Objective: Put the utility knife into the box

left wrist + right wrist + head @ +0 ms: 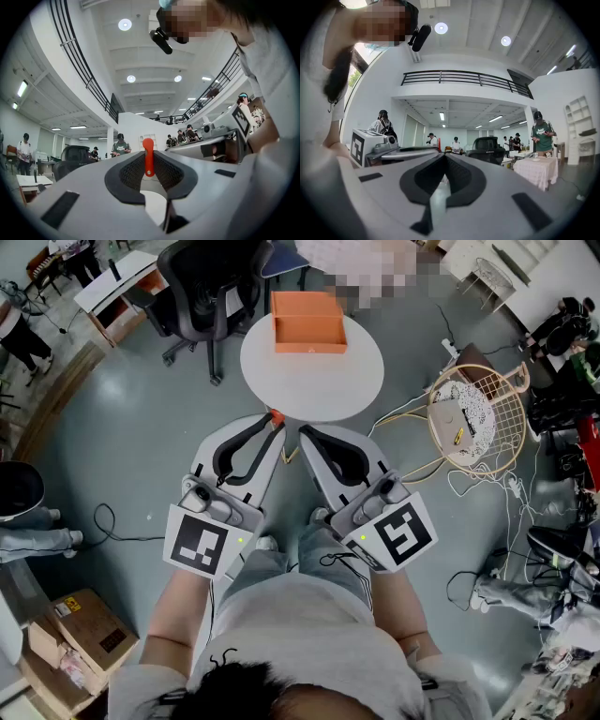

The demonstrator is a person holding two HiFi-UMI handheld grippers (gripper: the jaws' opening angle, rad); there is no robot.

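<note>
An open orange box (308, 322) stands at the far side of a small round white table (319, 385). I hold both grippers low against my body, pointing toward the table. My left gripper (274, 424) is shut on an orange-red utility knife (275, 415), which sticks out past the jaw tips. In the left gripper view the utility knife (148, 156) stands upright between the closed black pads (129, 171). My right gripper (304, 434) is shut with nothing in it; in its own view the right gripper (444, 161) has its pads pressed together. Both grippers are short of the table's near edge.
A black office chair (202, 282) stands behind the table at the left. A wire basket (475, 418) with cables lies on the floor to the right. A cardboard box (80, 629) sits at the lower left. Several people stand in the background of both gripper views.
</note>
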